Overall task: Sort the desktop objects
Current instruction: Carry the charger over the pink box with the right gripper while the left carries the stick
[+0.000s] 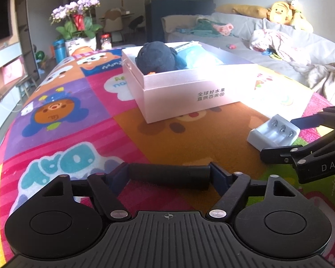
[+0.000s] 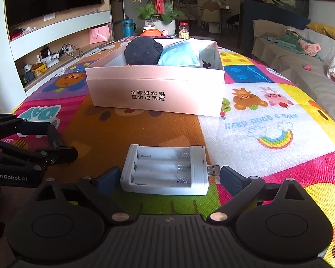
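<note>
Battery charger (image 2: 165, 170) lies flat on cartoon mat (image 2: 268, 116), between wide-spread fingers of right gripper (image 2: 167, 176), not clamped. Left gripper (image 1: 169, 174) clamps black cylinder (image 1: 169, 176) crosswise. Pink box (image 2: 155, 93) beyond holds dark cloth bundle (image 2: 143, 51) and blue packet (image 2: 181, 54).

One box (image 2: 155, 93) ahead of both tongs, with one dark bundle (image 2: 143, 51) and one blue pouch (image 2: 181, 54) showing inside. One charger (image 2: 165, 170) between the right tongs' fingers. One black cylinder (image 1: 169, 176) between the left tongs' fingers.
</note>
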Tool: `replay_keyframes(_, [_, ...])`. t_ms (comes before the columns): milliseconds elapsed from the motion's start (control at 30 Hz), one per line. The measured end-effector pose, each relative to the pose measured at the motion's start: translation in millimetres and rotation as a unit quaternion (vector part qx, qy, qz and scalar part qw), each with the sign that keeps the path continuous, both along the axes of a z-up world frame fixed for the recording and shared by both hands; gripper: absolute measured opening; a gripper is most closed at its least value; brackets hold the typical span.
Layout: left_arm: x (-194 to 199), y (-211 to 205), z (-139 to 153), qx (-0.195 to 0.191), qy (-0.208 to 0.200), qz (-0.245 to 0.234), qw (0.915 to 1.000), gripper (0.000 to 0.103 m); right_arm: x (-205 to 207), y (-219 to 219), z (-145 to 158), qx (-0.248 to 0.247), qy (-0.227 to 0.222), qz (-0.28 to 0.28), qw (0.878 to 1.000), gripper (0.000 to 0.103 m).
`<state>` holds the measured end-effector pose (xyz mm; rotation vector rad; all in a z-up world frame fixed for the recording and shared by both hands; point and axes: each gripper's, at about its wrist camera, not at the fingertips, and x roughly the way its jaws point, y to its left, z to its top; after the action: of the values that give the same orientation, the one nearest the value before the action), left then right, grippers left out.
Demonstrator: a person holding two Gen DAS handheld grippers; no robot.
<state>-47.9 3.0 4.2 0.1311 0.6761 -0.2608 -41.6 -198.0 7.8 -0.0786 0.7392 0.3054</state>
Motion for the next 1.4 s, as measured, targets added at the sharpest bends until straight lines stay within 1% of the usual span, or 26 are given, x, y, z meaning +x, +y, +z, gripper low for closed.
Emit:
replay_keyframes(67, [-1,-2,0,0.005,-0.005,-0.003,1.0000,0.081,0,0,0,-0.002,0.000,0.000,1.000,0.097])
replay_keyframes(167, [-5,-7,2,0.015,-0.012,-0.014,0.9997,0.081,-1,-1,1,-0.001,-0.003,-0.002,1.000,0.091])
replay_keyframes(200, [-6,-8,2,0.018,-0.014,-0.018,0.9996,0.081,-1,-2,2,0.001,-0.002,0.000,1.000,0.091])
replay_keyframes(267, [-8,-9,3,0.015,-0.012,-0.026,0.9995,0.081,0,-4,4,0.000,0.002,0.008,1.000,0.091])
replay_keyframes(333, [-6,-8,9,0.005,-0.008,-0.034,0.9994,0.081,-1,-8,14,0.003,-0.003,0.016,1.000,0.091])
replay_keyframes(400, [-1,-6,23,0.000,-0.023,-0.043,0.9988,0.081,-5,-16,39,0.001,-0.035,0.021,0.999,0.091])
replay_keyframes(467, [9,-8,45,0.008,-0.061,-0.051,0.9968,0.081,-8,-24,76,0.005,-0.087,0.018,0.996,0.091])
replay_keyframes(533, [23,-15,66,0.019,-0.105,-0.056,0.9927,0.081,-9,-31,110,0.015,-0.135,0.010,0.991,0.091])
replay_keyframes(600, [40,-25,81,0.021,-0.146,-0.061,0.9872,0.081,-7,-34,134,0.023,-0.168,0.006,0.986,0.091])
replay_keyframes(667, [61,-38,89,0.015,-0.173,-0.059,0.9830,0.082,-2,-33,147,0.021,-0.187,0.001,0.982,0.091])
replay_keyframes(700, [72,-42,89,0.010,-0.178,-0.055,0.9825,0.088,1,-31,151,0.015,-0.192,-0.003,0.981,0.091])
replay_keyframes(733, [83,-47,87,0.012,-0.173,-0.050,0.9836,0.091,4,-29,154,0.011,-0.196,-0.006,0.981,0.091])
replay_keyframes(800, [94,-48,80,0.014,-0.156,-0.036,0.9871,0.094,8,-28,155,0.005,-0.197,-0.010,0.980,0.091])
replay_keyframes(867, [90,-42,69,0.003,-0.141,-0.043,0.9890,0.096,14,-29,154,0.003,-0.191,-0.011,0.981,0.091])
replay_keyframes(900, [85,-38,63,0.003,-0.135,-0.043,0.9899,0.097,19,-29,152,0.004,-0.185,-0.012,0.983,0.091])
replay_keyframes(1000, [73,-22,42,0.007,-0.111,-0.027,0.9934,0.097,43,-24,145,0.019,-0.149,-0.011,0.989,0.091])
replay_keyframes(1067, [66,-7,33,-0.006,-0.095,-0.010,0.9954,0.098,62,-16,136,0.035,-0.120,-0.006,0.992,0.091])
replay_keyframes(1167, [61,10,24,-0.035,-0.074,0.018,0.9965,0.098,94,0,124,0.058,-0.077,0.000,0.995,0.091])
replay_keyframes(1267, [53,19,21,-0.051,-0.073,0.026,0.9957,0.099,123,20,110,0.064,-0.044,0.004,0.997,0.091])
replay_keyframes(1367, [51,23,20,-0.064,-0.074,0.025,0.9949,0.100,153,42,90,0.071,0.015,0.010,0.997,0.091])
replay_keyframes(1400, [51,23,20,-0.069,-0.074,0.025,0.9945,0.100,162,48,85,0.070,0.028,0.011,0.997,0.091])
